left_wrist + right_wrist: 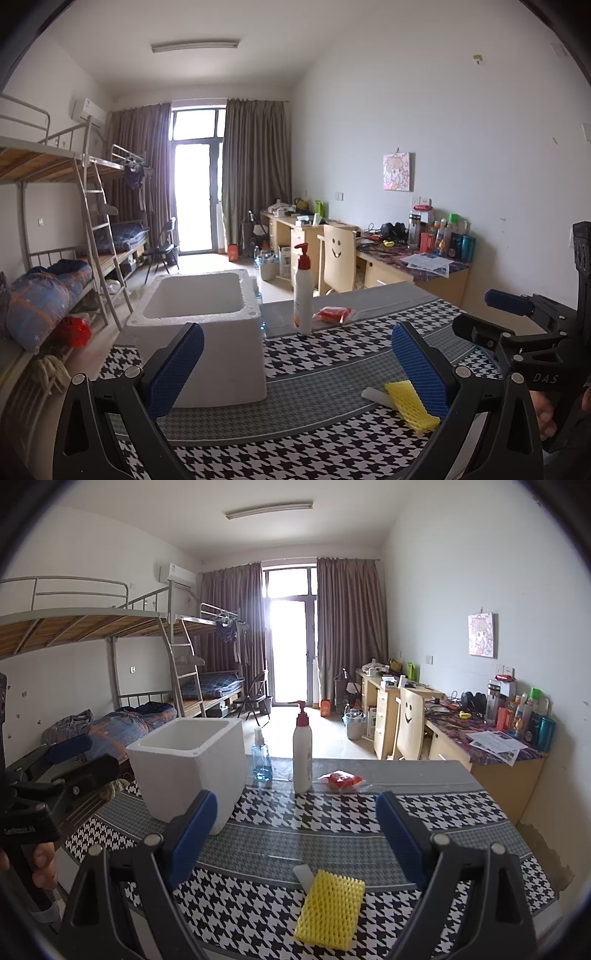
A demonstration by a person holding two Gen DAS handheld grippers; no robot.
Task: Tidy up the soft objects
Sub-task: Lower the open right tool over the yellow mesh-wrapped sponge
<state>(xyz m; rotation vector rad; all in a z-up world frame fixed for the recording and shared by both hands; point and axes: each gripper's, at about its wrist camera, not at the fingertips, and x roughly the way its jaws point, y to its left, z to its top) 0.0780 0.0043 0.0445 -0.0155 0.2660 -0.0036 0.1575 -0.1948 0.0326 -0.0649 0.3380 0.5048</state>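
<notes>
A yellow foam net sleeve (332, 908) lies near the table's front edge, partly over a small white foam strip (304, 877). My right gripper (295, 805) is open above and just behind it, with nothing between its blue pads. In the left wrist view the sleeve (410, 406) sits by the right finger of my open, empty left gripper (297, 343). A white styrofoam box (207, 332) (192, 768) stands open-topped at the left. A red packet in clear wrap (341, 780) (332, 315) lies at the back.
A white pump bottle with a red top (302, 753) and a small blue spray bottle (261, 757) stand at the back of the houndstooth-covered table (461, 812). Bunk beds line the left wall; a cluttered desk (491, 746) and chair stand at the right.
</notes>
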